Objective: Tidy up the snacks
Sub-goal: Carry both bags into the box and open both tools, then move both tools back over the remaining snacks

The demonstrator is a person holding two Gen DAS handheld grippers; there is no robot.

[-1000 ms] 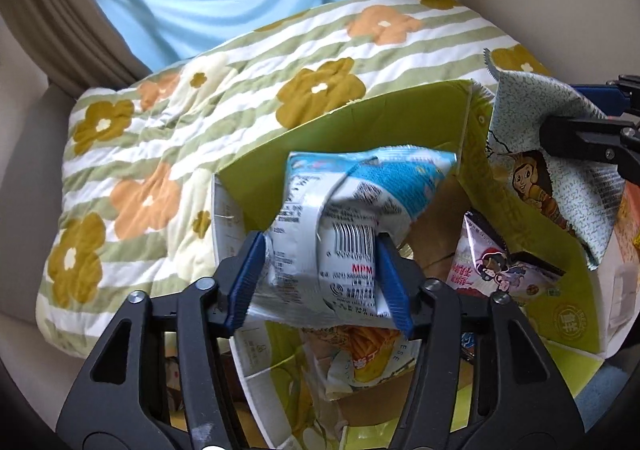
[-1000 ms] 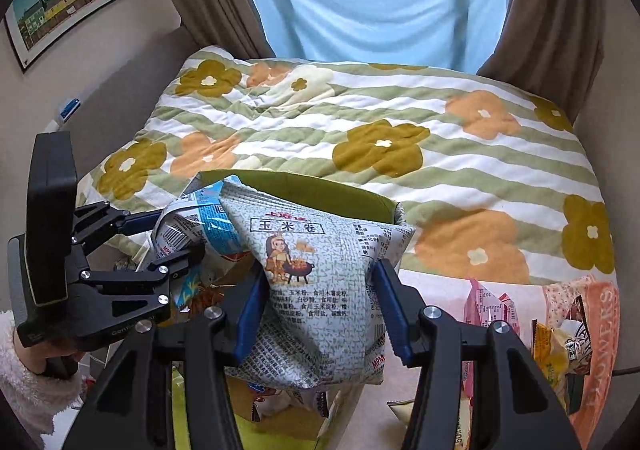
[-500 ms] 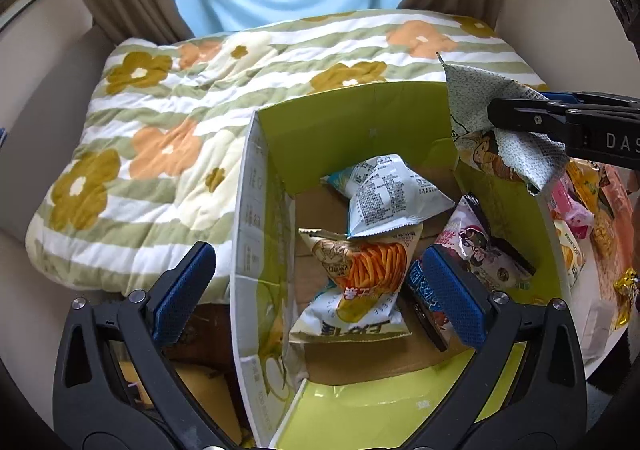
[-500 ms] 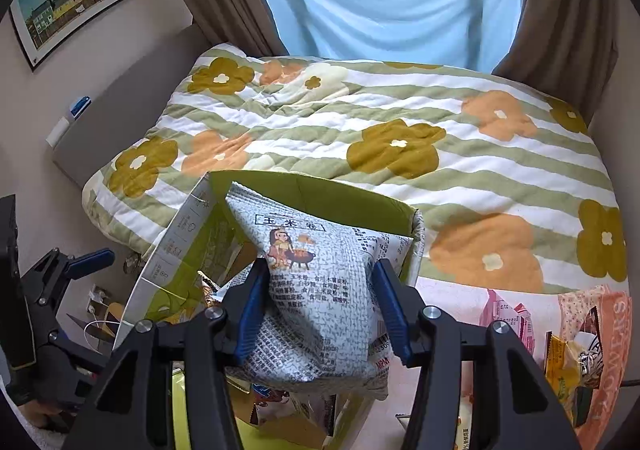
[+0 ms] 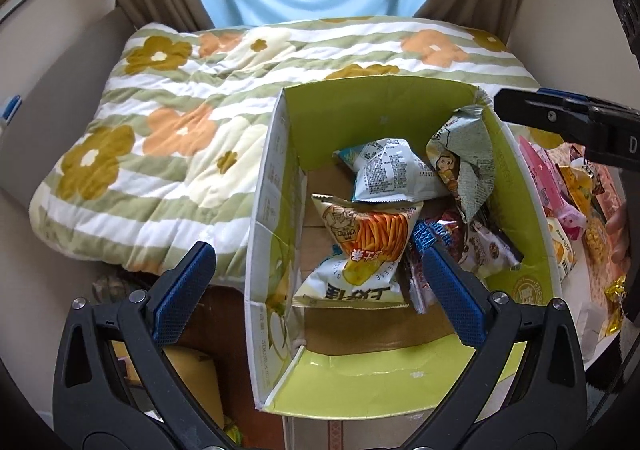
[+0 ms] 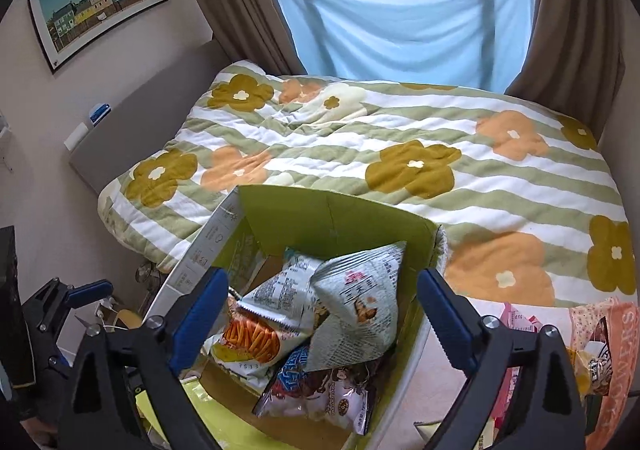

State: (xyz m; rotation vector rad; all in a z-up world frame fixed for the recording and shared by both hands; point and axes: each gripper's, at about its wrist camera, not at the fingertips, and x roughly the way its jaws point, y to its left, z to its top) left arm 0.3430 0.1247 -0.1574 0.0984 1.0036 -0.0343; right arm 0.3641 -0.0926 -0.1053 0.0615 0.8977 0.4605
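Note:
A green-lined cardboard box (image 5: 380, 106) stands at the bed's foot, also in the right wrist view (image 6: 340, 214). Inside lie a white-and-blue packet (image 5: 390, 172), an orange fries packet (image 5: 372, 234) and a grey cartoon-girl packet (image 5: 464, 166), which leans on the right wall and also shows in the right wrist view (image 6: 360, 314). My left gripper (image 5: 316, 294) is open and empty above the box's near side. My right gripper (image 6: 322, 324) is open and empty above the box; it also shows at the right of the left wrist view (image 5: 560, 118).
A floral striped quilt (image 6: 400, 154) covers the bed behind the box. More snack packets (image 5: 568, 194) lie on a pink cloth (image 6: 612, 334) to the right of the box. Brown curtains and a blue sheet hang at the window. A dark floor gap lies left of the box.
My left gripper released the white-and-blue packet into the box a second ago and pulled back. My right gripper has just opened, dropping the grey cartoon-girl packet against the box's right wall.

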